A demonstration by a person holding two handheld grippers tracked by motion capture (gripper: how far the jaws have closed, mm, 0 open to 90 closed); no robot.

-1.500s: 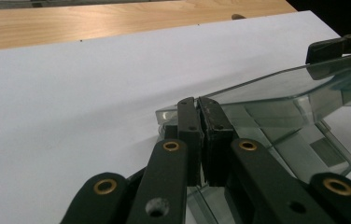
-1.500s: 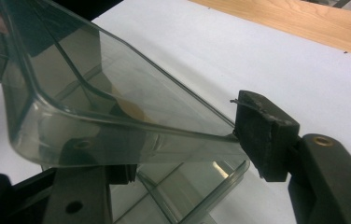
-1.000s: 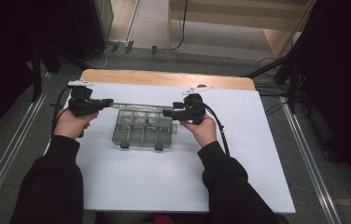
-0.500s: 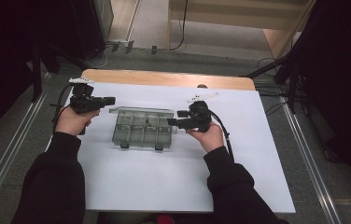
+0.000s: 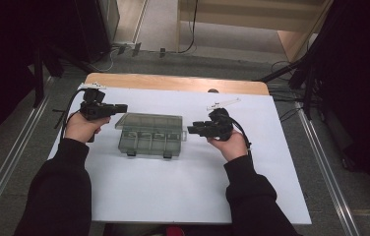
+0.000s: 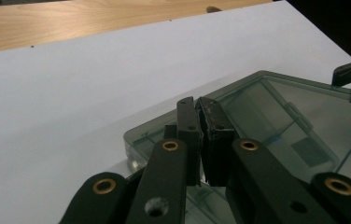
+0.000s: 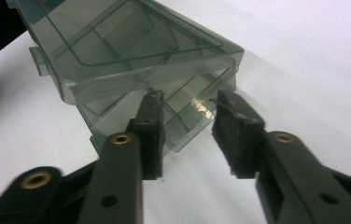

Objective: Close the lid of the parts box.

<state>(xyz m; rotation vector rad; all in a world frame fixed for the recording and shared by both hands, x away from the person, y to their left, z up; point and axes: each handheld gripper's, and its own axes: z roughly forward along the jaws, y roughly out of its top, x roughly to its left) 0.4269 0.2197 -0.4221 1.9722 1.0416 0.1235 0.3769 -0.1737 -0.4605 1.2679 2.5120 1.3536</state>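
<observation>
Tool (image 5: 192, 130) beside smoky translucent box (image 5: 149, 134)

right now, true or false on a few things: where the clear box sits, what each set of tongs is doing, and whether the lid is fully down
1. The clear compartment box lies on the white sheet. True.
2. The left tongs stand wide open. False: they are shut, over the box's corner.
3. The right tongs have the box clamped. False: they have been closing, but a gap shows and the box lies just ahead.
4. The lid is raised at the right end. True.
5. The box sits on bare wood. False: wood shows only beyond the sheet.
</observation>
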